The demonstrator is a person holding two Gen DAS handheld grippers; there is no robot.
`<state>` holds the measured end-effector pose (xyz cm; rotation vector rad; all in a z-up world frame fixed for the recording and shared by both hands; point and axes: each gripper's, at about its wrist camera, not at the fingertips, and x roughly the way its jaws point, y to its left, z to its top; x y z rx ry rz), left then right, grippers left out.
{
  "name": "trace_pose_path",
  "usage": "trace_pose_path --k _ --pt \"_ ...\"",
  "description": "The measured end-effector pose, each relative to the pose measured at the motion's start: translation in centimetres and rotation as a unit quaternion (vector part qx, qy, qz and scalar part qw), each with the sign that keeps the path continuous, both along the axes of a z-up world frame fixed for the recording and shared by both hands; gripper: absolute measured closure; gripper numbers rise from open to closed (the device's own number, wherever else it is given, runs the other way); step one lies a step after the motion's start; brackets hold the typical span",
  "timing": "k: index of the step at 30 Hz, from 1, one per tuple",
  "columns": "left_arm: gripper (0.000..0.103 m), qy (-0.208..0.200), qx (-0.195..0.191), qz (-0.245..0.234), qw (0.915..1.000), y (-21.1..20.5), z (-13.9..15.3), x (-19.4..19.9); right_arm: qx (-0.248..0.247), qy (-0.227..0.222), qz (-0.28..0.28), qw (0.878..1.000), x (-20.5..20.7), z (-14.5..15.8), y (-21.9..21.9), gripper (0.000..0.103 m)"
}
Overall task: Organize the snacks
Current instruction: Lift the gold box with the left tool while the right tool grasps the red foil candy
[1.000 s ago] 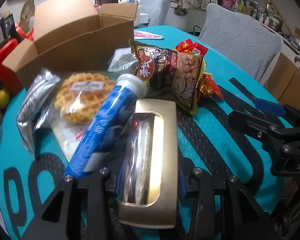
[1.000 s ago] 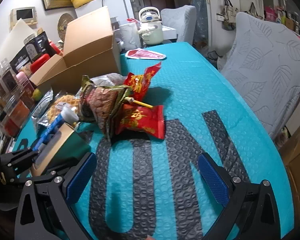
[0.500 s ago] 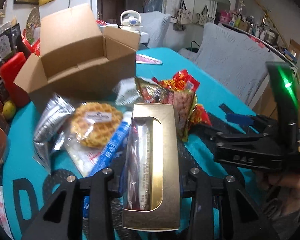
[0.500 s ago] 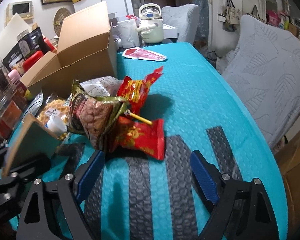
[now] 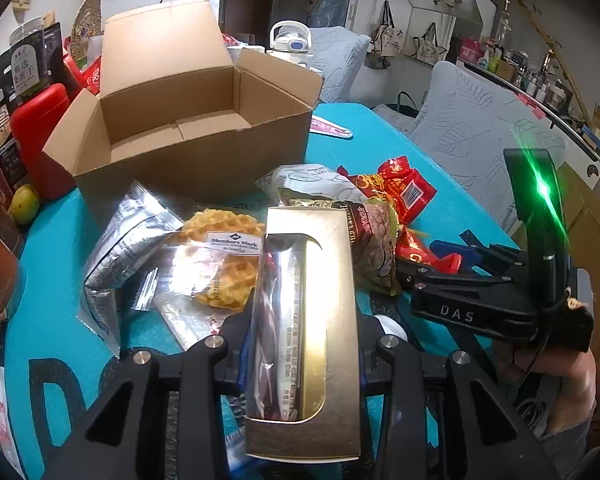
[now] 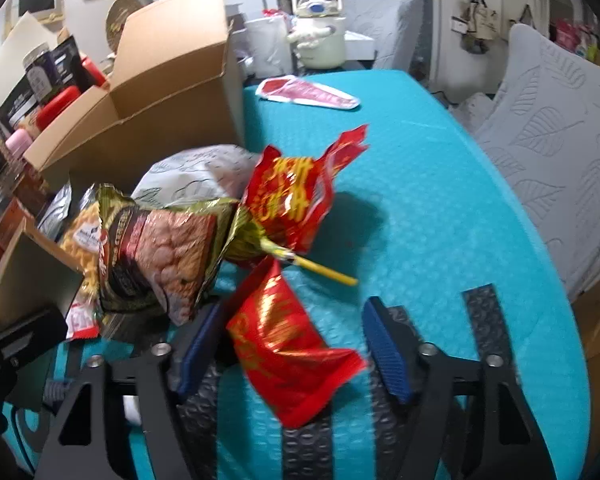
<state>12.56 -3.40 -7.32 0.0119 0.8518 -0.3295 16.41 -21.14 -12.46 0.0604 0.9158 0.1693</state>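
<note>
Left hand-held gripper point(image 5: 300, 364) clamps gold box point(image 5: 312, 320) | right hand-held gripper point(image 6: 292, 352) closing around red packet point(image 6: 292, 356) | waffle point(image 5: 224, 256), cardboard box point(image 5: 188, 120) beyond

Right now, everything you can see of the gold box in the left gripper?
The gold box is long, flat, shiny card with a cut-out clear window showing a wrapped bar with printed text. The left gripper is shut on its lower half, fingers on both long sides. It is held off the teal table, pointing toward the open cardboard box.
</note>
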Motion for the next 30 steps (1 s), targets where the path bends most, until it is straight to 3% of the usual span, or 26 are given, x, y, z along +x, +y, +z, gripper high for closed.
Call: trace_pose_path --k 11,21,30 --pt "0.066 0.005 -0.004 0.017 0.9998 1.3 -0.4 -0.3 0.003 -0.012 -0.002 1.000 -2.3 0.5 0.1 0.068" --pt "0.066 -0.009 -0.009 0.022 0.9997 2.2 0.5 -2.3 0.004 -0.034 -0.005 0.999 -6.2 2.4 0.2 0.069" --pt "0.066 -0.036 -0.009 0.036 0.9987 3.6 3.1 -4.6 0.031 -0.060 0.040 0.997 -9.5 5.1 3.0 0.069"
